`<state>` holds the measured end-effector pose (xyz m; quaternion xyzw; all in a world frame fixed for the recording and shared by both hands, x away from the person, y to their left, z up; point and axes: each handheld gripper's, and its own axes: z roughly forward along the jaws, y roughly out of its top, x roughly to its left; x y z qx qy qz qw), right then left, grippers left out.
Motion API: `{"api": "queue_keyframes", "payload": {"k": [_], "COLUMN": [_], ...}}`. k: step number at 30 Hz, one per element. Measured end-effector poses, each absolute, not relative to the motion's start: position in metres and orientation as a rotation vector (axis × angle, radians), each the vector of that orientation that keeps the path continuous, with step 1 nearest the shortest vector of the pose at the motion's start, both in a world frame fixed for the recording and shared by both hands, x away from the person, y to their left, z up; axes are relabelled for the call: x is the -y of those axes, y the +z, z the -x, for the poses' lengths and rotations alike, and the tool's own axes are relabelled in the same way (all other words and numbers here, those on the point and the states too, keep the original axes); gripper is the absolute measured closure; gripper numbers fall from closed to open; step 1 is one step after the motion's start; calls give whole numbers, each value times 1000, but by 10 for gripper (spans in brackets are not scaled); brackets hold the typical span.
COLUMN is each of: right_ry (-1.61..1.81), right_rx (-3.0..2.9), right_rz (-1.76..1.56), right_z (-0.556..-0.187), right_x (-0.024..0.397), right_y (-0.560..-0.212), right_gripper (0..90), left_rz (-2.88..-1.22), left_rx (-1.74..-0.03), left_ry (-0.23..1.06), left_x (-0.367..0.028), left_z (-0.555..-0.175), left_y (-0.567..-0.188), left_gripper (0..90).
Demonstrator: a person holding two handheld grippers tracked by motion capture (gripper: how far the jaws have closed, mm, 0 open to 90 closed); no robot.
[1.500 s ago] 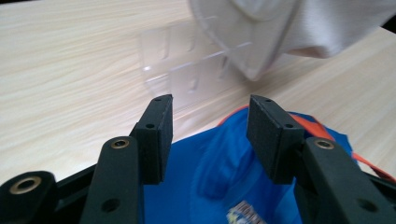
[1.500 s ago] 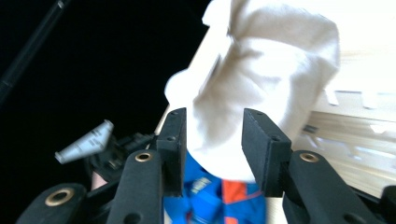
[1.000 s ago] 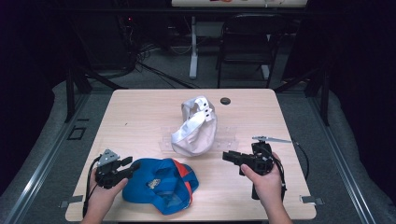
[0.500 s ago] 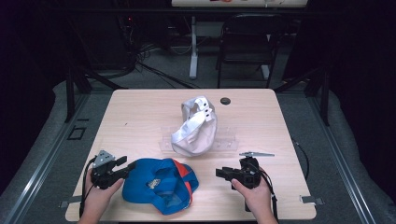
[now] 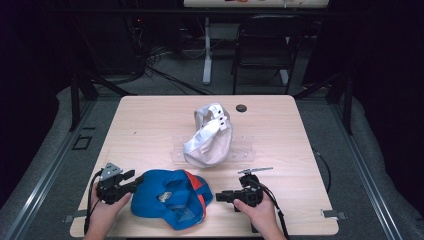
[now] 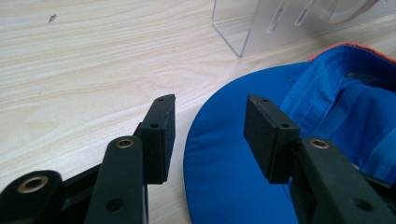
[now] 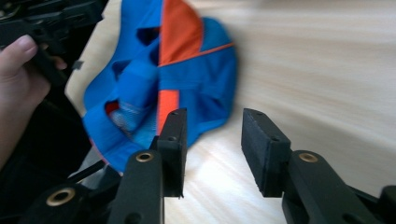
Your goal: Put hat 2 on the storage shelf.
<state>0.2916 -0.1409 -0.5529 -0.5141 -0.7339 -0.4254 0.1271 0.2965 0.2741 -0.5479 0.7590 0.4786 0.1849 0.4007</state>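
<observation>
High view shows a blue cap (image 5: 167, 197) lying upside down at the worktop's (image 5: 150, 125) near edge, between both grippers. Left gripper (image 5: 134, 181) has its jaws spread about the cap's brim edge, having just been opening. Right gripper (image 5: 218, 197), jaws apart after opening, points at the cap's crown without touching.

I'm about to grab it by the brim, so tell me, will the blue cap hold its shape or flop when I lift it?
The blue cap lies upside down with its crown creased and partly caved in, so the crown will probably sag. The brim looks smooth and flat, likely stiffer, a fair place to pinch. Being thin cloth, it is probably light and may slide on the smooth table if nudged.
</observation>
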Motion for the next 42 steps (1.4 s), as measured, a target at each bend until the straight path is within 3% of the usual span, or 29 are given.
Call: {"api": "queue_keyframes", "payload": {"k": [23, 29, 42], "right_ry": [-1051, -1077, -1157], "right_rx": [2146, 2072, 1960], "right_rz": [1322, 1345, 1424], "right_z": [-294, -296, -294], "right_x": [94, 98, 116], "right_y": [-576, -573, -553], "right_gripper": [677, 772, 779], "left_rz": [-1897, -1892, -1888], "left_rx": [-1258, -1256, -1244], "left_ry": [492, 498, 500], "left_x": [-287, -286, -284], "left_z": [-283, -284, -290], "left_y": [-550, -550, -550], "left_gripper": [537, 537, 537]}}
